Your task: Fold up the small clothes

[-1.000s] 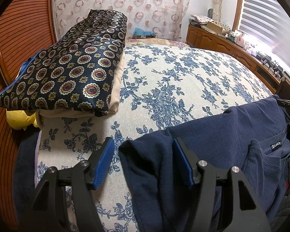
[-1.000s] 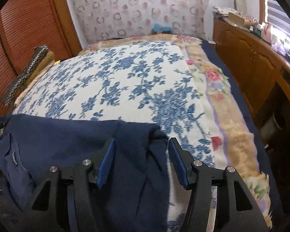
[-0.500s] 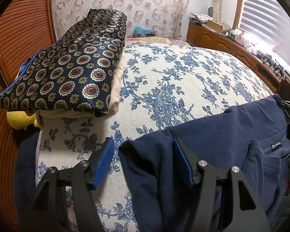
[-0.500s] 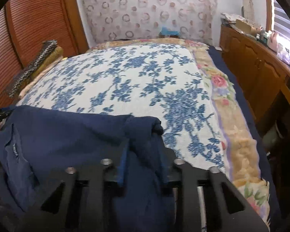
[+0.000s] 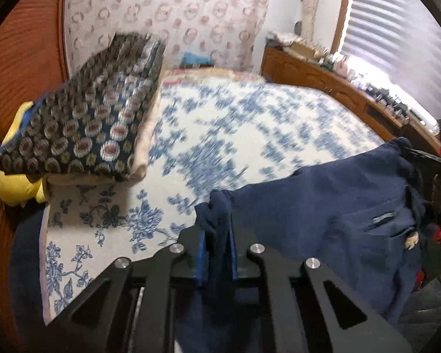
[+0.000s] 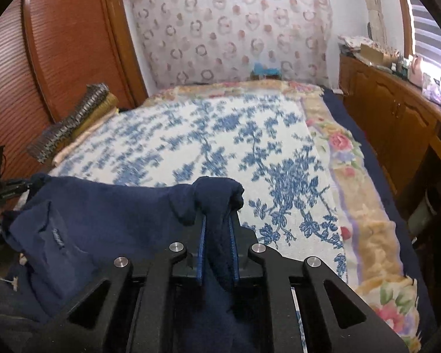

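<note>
My left gripper closing on shorts | right gripper too, 6 o'clock | risk — thin bunched pinch slips, fold skews

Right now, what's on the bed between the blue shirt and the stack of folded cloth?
Nothing. The left wrist view shows only bare flowered bedspread between the blue shirt and the stack of folded cloth.

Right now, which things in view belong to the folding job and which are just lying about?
In the job:
- navy garment
- left hand-held gripper, closing on one corner
- right hand-held gripper, closing on the other corner
- floral bedspread, the work surface

Lying about:
- patterned folded stack
- yellow cloth
- sideboard clutter
</note>
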`<state>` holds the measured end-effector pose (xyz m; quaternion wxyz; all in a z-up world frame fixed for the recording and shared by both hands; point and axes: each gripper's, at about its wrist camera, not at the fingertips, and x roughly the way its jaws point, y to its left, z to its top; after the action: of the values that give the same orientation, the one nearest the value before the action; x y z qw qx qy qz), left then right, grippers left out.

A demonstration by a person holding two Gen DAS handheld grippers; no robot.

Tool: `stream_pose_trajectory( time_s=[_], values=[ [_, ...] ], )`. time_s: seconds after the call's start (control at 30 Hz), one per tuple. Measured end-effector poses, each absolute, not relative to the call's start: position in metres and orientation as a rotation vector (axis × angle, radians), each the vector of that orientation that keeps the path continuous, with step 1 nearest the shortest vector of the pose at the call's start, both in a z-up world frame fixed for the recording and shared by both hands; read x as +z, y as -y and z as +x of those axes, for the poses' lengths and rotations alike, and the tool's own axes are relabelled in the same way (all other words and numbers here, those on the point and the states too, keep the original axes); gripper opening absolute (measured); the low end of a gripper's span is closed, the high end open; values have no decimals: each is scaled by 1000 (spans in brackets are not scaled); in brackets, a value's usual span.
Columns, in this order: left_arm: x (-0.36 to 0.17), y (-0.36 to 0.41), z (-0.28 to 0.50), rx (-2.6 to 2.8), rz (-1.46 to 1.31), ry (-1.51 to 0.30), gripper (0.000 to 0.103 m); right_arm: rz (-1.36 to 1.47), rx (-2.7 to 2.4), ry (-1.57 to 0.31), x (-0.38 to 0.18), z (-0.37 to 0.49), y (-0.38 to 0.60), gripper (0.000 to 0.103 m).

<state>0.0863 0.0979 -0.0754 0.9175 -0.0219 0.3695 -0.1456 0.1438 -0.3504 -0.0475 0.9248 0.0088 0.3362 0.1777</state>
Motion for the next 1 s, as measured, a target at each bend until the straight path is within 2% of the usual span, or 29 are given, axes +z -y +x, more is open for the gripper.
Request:
stream_pose_trajectory(
  time_s=[0.3, 0.7, 0.87, 0.97, 1.0],
  values=[
    [6, -91, 37, -329, -49, -539, 7, -11, 390, -559, 6, 100, 344, 10],
    [118, -99, -1, -375, -53, -284, 6, -35, 433, -315, 120, 41, 352, 9],
    [175, -101, 57, -306, -3, -252, 6, -128, 396, -243, 191, 77, 350, 9],
    [194, -98, 120, -207, 31, -259, 8, -185, 306, -243, 225, 149, 344, 10],
    [192, -98, 143, -197, 35, -282, 13, -187, 270, -248, 228, 169, 343, 13]
  ],
)
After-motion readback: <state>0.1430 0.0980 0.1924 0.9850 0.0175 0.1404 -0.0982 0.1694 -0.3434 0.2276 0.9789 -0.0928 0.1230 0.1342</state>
